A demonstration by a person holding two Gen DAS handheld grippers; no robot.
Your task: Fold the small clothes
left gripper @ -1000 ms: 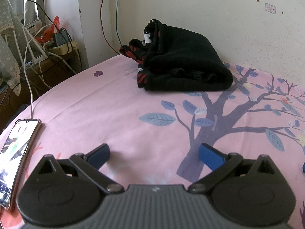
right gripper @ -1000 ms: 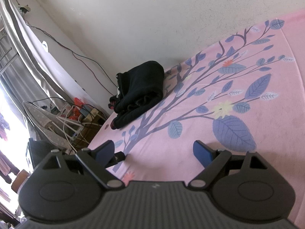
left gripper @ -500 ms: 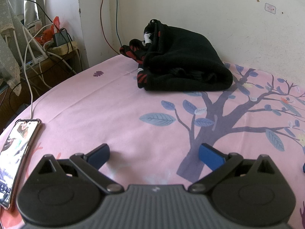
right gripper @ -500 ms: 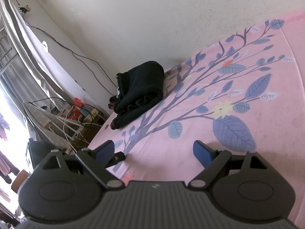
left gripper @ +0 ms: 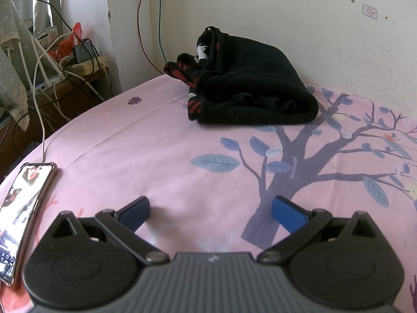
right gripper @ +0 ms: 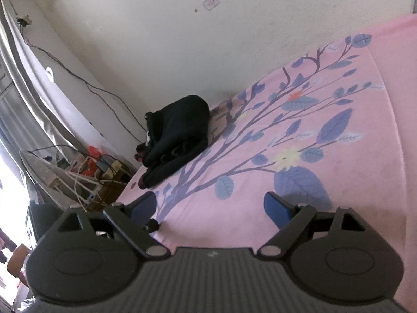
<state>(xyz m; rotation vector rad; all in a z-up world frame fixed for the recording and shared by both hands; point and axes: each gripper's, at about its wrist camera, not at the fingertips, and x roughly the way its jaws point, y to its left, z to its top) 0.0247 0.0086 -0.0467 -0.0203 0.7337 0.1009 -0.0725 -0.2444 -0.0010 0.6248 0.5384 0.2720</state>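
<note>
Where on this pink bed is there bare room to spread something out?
The widest free patch is the pink sheet between the black clothes by the wall and the left gripper. The phone takes the left edge. The tree-print side toward the right gripper is bare too.

Soft daylight fills both views, bright but not harsh. In the right wrist view the window (right gripper: pixel 7 172) at nine o'clock is blown out to plain white, and light comes from that side. The wall (left gripper: pixel 286 13) is evenly lit. The pink sheet (left gripper: pixel 156 143) shows only faint, soft-edged shadows under the blue fingers (left gripper: pixel 135 212), falling toward three o'clock. The black clothes (left gripper: pixel 250 88) lose nearly all fold detail in their darkness. The phone (left gripper: pixel 23 203) screen glows at eight o'clock. Fisheye bending curves straight edges near the rim, corners darken, and the nearest gripper body looks slightly soft.
</note>
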